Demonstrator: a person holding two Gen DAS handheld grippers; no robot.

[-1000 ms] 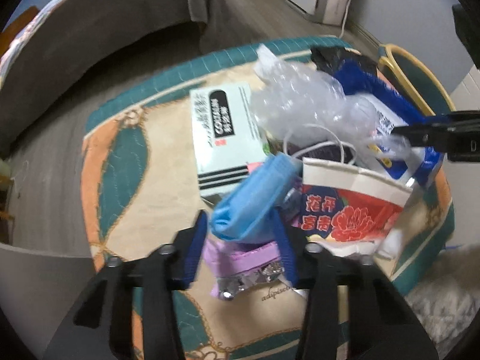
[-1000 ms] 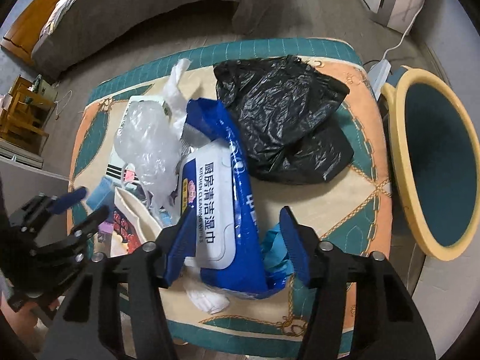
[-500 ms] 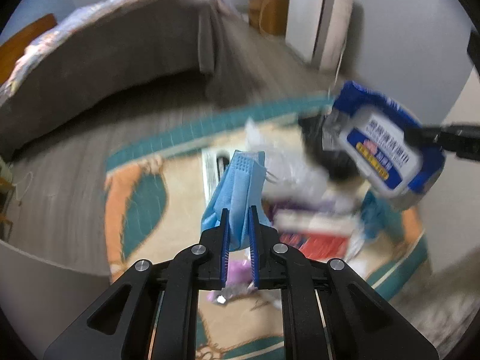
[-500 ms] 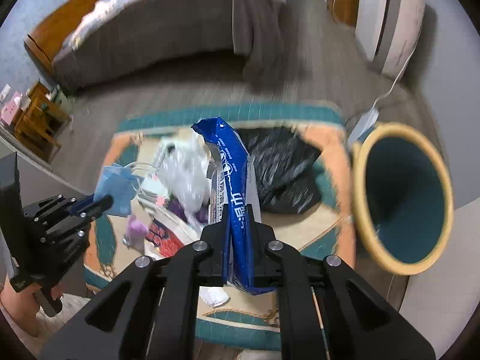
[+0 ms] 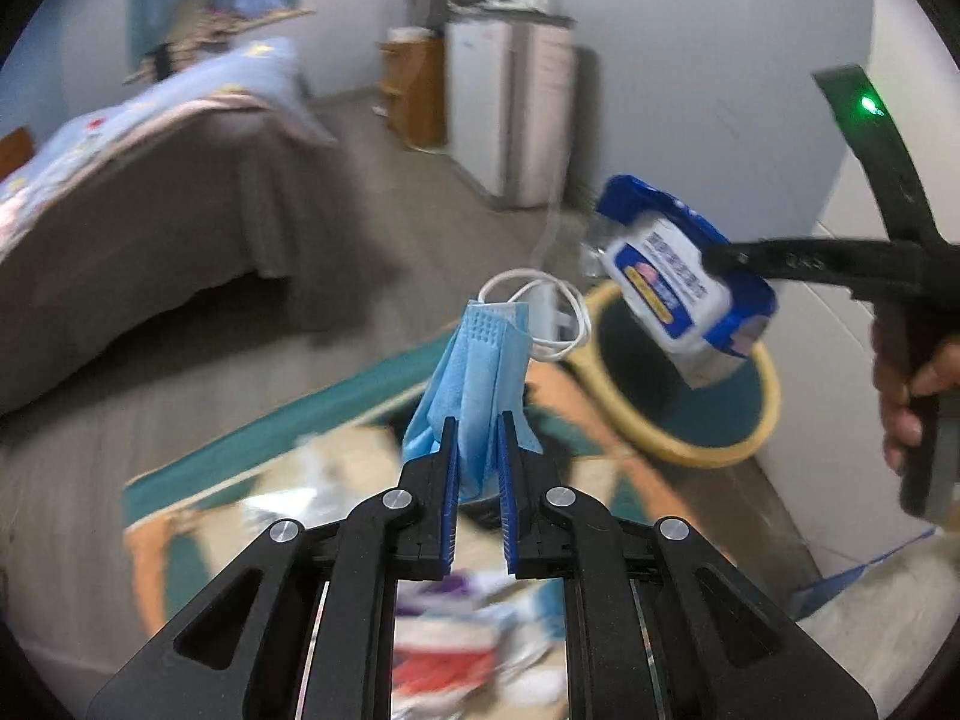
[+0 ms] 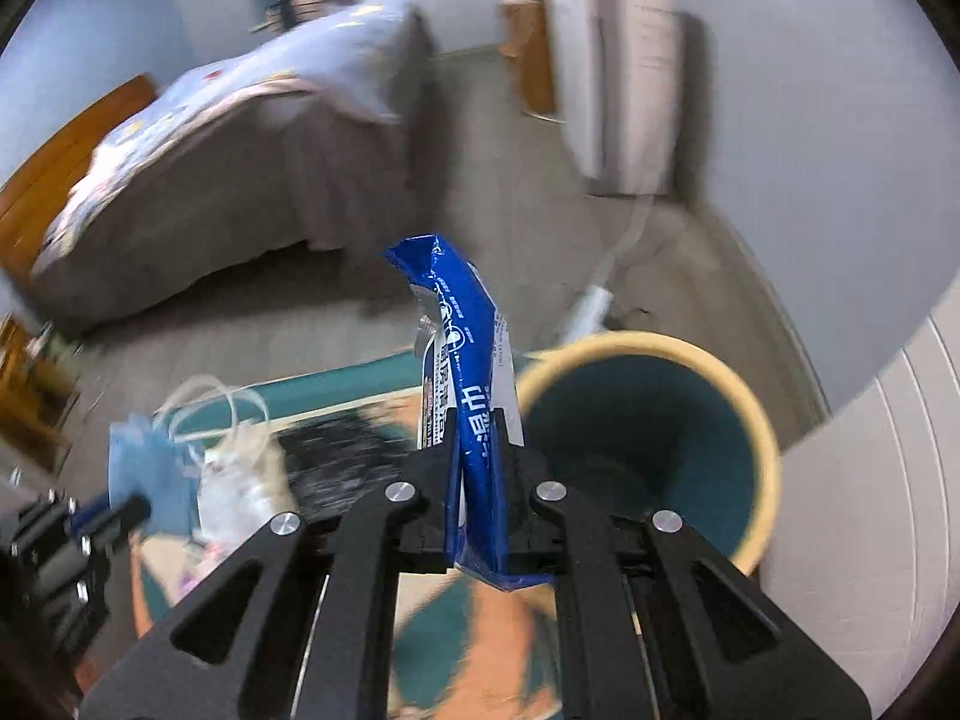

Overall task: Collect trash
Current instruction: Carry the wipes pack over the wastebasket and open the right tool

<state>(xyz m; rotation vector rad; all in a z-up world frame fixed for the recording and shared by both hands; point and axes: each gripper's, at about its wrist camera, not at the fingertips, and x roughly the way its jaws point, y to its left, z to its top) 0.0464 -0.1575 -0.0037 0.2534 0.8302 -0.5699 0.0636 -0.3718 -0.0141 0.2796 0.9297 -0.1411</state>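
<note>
L wrist view: a bed (image 5: 138,192) is seen at 10 o'clock, a white cabinet (image 5: 510,114) at 12. The L gripper (image 5: 478,450) is closed to a narrow gap on a blue face mask (image 5: 477,384); the mask is pinched at its lower part, stands up betw. the fingers, and its white ear loop (image 5: 540,318) hangs off at 1 o'clock. Below the fingers, blurred litter is made out on a patterned mat (image 5: 240,462). At 3 o'clock the R gripper (image 5: 720,258) is seen side-on, clamped on a blue wipes pack (image 5: 678,282) held in the air above a yellow-rimmed bin (image 5: 708,450). The holder's hand (image 5: 906,384) is seen at far R.

R wrist view: the L gripper (image 6: 129,507) w/ the mask (image 6: 144,480) is seen at 8 o'clock. The R gripper (image 6: 477,450) is shut tight on the wipes pack (image 6: 468,360), which is held edge-on and upright. The bin (image 6: 648,348) is at 3–4 o'clock, just R of the pack, opening facing the camera, interior teal.
</note>
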